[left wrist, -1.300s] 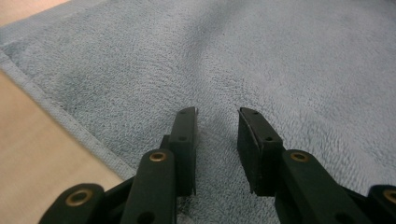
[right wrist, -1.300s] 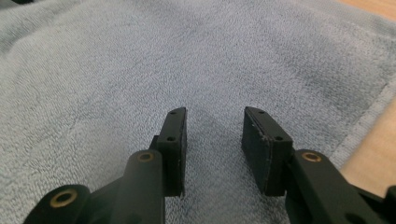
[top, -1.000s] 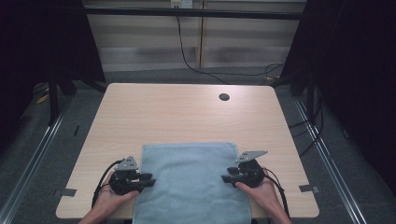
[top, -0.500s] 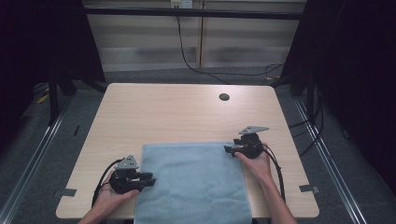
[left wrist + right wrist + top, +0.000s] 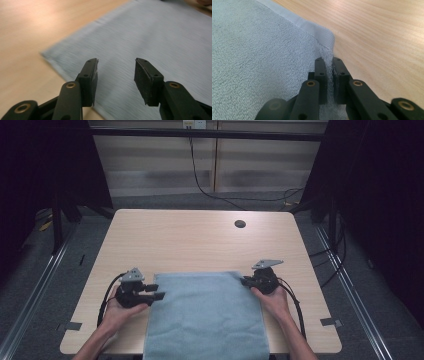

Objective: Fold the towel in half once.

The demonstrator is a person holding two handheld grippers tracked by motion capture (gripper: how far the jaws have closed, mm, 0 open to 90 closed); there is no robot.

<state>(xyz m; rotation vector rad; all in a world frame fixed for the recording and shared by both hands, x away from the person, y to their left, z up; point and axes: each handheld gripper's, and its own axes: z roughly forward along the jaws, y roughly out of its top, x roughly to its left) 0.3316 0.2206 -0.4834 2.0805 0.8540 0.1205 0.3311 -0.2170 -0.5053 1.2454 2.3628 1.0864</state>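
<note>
My right gripper [image 5: 328, 75] has its jaws pinched together on the towel [image 5: 205, 315], with a thin ridge of terry standing up between the pads just short of the rounded far right corner. My left gripper [image 5: 115, 75] has its jaws apart and empty, poised over the towel's left hem with nothing between the pads; blue cloth spreads ahead of them and to their right, and bare wood lies off to their left.

From above, the towel lies flat on the near half of the worktop [image 5: 200, 240], its long axis running from me toward the far edge, and its near end hangs over the front of the worktop between my forearms. My left gripper [image 5: 152, 291] sits at the left edge a little short of the far left corner. My right gripper [image 5: 246, 281] sits at the far right corner, farther from me than the left.

So the coming move, as I judge it, turns on that far left corner: it lies just ahead of my open jaws, along the hem, and the left hand is the nearer one. Once both far corners are held, the far edge could be lifted evenly.

Farther off, the worktop is bare apart from a small dark hole [image 5: 240, 224] near its far right.
</note>
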